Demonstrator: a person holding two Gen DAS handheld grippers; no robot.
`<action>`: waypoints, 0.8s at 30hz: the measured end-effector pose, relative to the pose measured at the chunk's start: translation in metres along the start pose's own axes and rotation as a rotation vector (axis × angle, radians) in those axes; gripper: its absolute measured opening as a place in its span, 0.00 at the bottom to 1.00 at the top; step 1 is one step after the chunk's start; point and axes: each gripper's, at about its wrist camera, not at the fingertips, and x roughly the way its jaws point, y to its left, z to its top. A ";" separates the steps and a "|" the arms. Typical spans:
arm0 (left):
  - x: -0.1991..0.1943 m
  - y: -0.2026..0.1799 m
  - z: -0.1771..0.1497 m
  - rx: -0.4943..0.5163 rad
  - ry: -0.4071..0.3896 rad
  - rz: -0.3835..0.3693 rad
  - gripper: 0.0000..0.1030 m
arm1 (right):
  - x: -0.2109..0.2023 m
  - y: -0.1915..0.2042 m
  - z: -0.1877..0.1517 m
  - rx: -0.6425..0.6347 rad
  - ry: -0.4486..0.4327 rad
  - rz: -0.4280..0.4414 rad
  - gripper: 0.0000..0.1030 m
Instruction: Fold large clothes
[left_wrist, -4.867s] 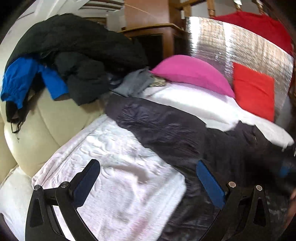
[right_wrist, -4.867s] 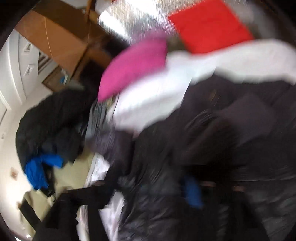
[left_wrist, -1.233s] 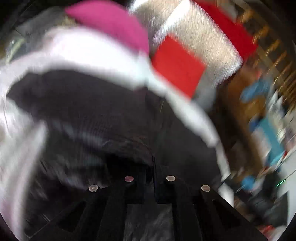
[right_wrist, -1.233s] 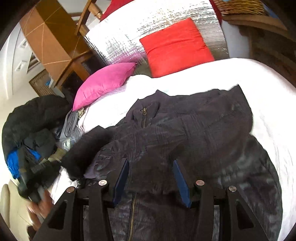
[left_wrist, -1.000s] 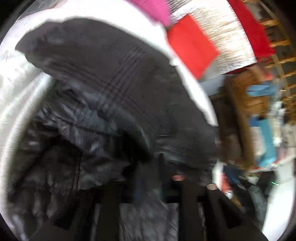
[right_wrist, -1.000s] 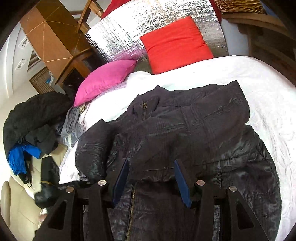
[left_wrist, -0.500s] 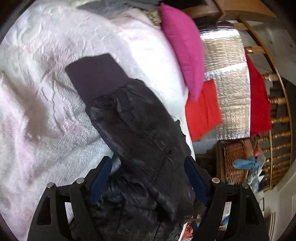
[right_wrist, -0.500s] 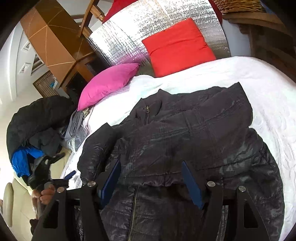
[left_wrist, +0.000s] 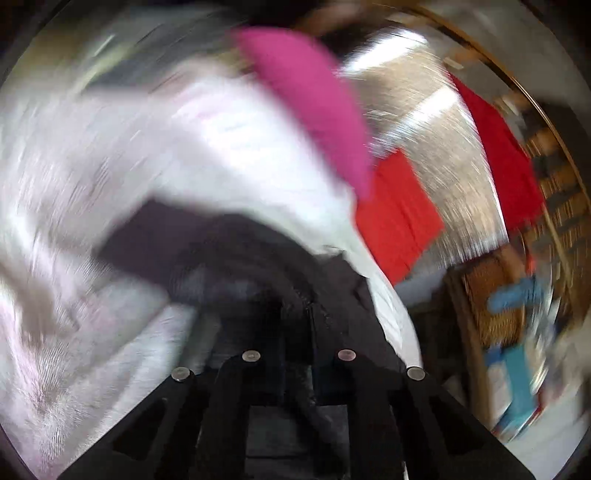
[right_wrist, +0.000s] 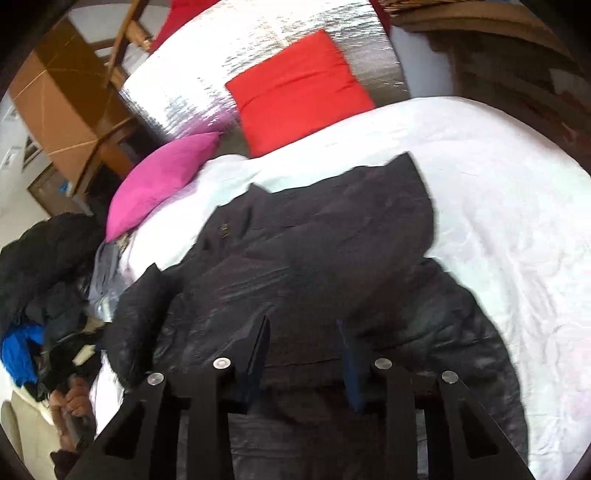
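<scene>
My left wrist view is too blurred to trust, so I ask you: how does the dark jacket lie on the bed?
Observer: The jacket lies front up on the white bed cover, collar toward the pink pillow.
Operator: And the right gripper?
Observer: The right gripper is closing over the jacket's lower front; fabric shows between its jaws, not pinched yet.
Operator: Any other clothes?
Observer: A dark pile of clothes sits beside the bed, past the pillow.
</scene>
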 end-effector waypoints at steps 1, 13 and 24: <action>-0.002 -0.026 -0.009 0.087 -0.011 0.004 0.09 | -0.002 -0.004 0.001 0.008 -0.005 0.003 0.38; 0.099 -0.216 -0.208 0.906 0.362 0.096 0.41 | -0.041 -0.056 0.026 0.140 -0.094 0.032 0.39; -0.023 -0.132 -0.104 0.598 0.244 -0.092 0.79 | -0.050 -0.010 0.024 -0.015 -0.085 0.105 0.64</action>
